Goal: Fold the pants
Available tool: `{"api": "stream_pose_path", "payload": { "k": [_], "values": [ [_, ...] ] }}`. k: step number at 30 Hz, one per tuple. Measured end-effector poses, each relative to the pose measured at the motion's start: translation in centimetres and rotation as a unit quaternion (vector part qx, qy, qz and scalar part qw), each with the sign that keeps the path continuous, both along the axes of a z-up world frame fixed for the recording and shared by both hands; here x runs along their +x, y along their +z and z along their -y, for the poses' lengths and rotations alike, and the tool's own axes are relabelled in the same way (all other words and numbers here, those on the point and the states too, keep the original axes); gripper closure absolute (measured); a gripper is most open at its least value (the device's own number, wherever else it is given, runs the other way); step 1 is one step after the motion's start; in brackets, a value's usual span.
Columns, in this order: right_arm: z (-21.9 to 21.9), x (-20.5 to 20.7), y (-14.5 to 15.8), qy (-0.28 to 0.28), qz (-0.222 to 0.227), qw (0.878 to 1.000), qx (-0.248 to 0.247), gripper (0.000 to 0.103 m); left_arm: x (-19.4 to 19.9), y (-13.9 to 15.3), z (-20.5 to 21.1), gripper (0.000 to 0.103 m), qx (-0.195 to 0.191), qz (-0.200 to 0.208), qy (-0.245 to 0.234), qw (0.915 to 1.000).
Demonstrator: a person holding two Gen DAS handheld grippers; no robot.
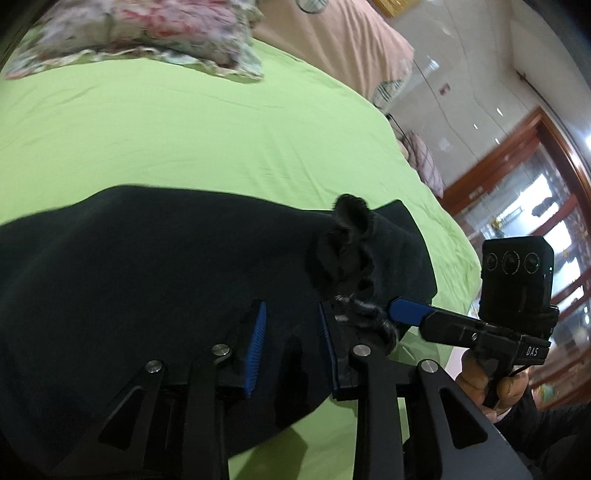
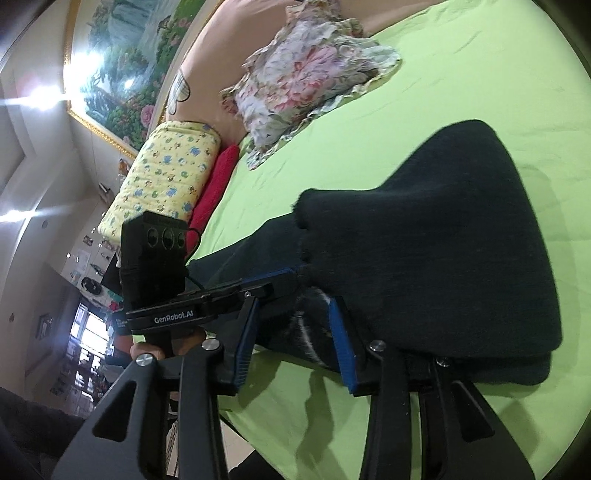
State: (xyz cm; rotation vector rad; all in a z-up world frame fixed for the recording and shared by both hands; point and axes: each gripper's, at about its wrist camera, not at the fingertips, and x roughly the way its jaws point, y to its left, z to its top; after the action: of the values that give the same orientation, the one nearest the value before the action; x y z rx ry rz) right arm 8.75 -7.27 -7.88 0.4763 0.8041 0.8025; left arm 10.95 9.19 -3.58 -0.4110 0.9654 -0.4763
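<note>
Black pants (image 1: 166,258) lie folded on a green bed sheet (image 1: 184,129); they also show in the right wrist view (image 2: 443,240). My left gripper (image 1: 291,332) hovers low over the pants' near edge, its blue pads apart with cloth seen between them, not pinched. My right gripper (image 2: 295,339) stands open over the bunched waistband end (image 2: 310,332). Each gripper shows in the other's view: the right one (image 1: 406,312) at the waistband, the left one (image 2: 258,286) at the pants' edge.
A floral pillow (image 1: 147,33) lies at the head of the bed, also in the right wrist view (image 2: 306,74). A yellow patterned roll (image 2: 166,173) and a red cushion (image 2: 218,177) sit by the peach headboard (image 1: 351,37). The bed edge (image 1: 454,229) drops to the floor.
</note>
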Motion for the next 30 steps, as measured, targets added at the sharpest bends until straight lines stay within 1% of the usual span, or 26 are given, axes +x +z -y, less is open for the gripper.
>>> {"api": "stream_pose_path", "payload": {
  "k": [9, 10, 11, 12, 15, 23, 26, 28, 30],
  "values": [
    [-1.7, 0.0, 1.0, 0.02, 0.011, 1.0, -0.009, 0.062, -3.4, 0.1, -3.9, 0.074, -0.017, 0.003, 0.072, 0.9973],
    [-1.9, 0.0, 1.1, 0.022, 0.013, 1.0, -0.011, 0.062, -3.9, 0.1, -4.4, 0.072, -0.019, 0.004, 0.082, 0.9964],
    [-2.0, 0.1, 1.2, 0.025, 0.014, 1.0, -0.012, 0.062, -4.5, 0.2, -4.8, 0.068, -0.022, 0.004, 0.092, 0.9955],
    [-2.1, 0.1, 1.2, 0.027, 0.015, 0.999, -0.012, 0.062, -5.0, 0.3, -5.3, 0.065, -0.027, 0.005, 0.103, 0.9943],
    [-2.7, 0.2, 1.5, 0.032, 0.018, 0.999, -0.016, 0.062, -6.8, 0.5, -7.0, 0.065, -0.037, 0.006, 0.136, 0.9901],
    [-5.2, 0.8, 2.2, 0.057, 0.029, 0.998, -0.024, 0.062, -12.0, 1.5, -11.5, 0.065, -0.068, 0.015, 0.216, 0.974],
    [-6.6, 1.2, 2.5, 0.07, 0.031, 0.997, -0.026, 0.062, -13.6, 1.9, -12.9, 0.065, -0.071, 0.018, 0.241, 0.9678],
    [-7.4, 1.3, 2.6, 0.079, 0.033, 0.996, -0.028, 0.062, -14.9, 2.0, -14.0, 0.062, -0.074, 0.02, 0.259, 0.9628],
    [-8.3, 1.4, 2.7, 0.088, 0.034, 0.995, -0.031, 0.062, -16.2, 2.1, -14.9, 0.054, -0.083, 0.024, 0.279, 0.9564]
  ]
}}
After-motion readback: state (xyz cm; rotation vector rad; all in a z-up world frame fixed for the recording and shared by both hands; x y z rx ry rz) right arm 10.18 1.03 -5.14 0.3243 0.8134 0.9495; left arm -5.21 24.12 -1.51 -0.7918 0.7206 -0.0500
